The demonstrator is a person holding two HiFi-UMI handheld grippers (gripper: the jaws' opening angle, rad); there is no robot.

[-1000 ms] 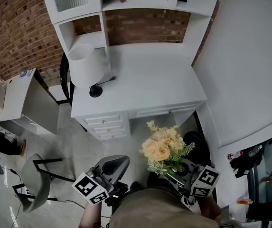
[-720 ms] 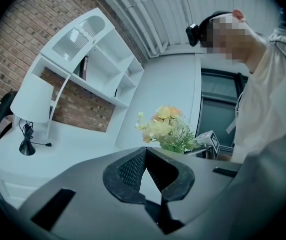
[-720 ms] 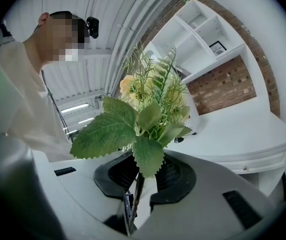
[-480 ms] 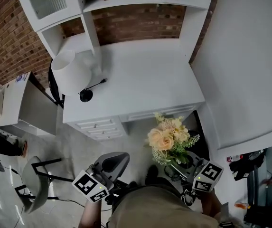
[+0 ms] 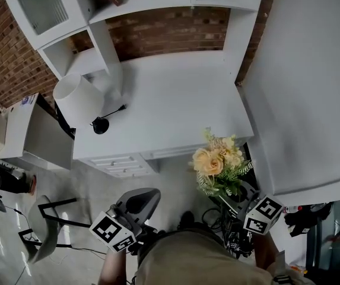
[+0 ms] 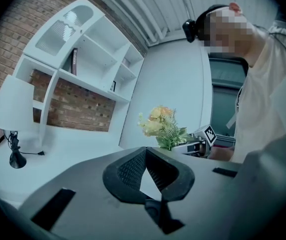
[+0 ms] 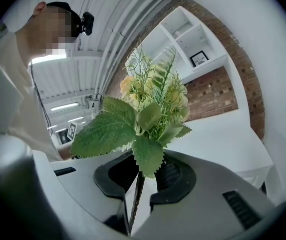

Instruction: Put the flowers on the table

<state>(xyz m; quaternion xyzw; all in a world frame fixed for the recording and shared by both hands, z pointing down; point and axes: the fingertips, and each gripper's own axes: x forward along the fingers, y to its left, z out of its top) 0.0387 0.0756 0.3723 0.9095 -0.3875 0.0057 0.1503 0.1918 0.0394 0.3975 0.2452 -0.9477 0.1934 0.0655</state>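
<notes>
R tool [image 7: 142, 173] grips the flowers [image 5: 217, 162] by the stem [image 7: 134, 201], blooms up, near the bench [image 5: 175, 94] front-right corner (not set down yet). L tool [image 6: 145, 159] clenched, empty. Move fwd level, lower gently, release once it rests.

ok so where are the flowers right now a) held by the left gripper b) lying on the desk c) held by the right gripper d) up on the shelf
c: the flowers have their stem clamped between the jaws of the right gripper, which holds them up off the desk.
</notes>
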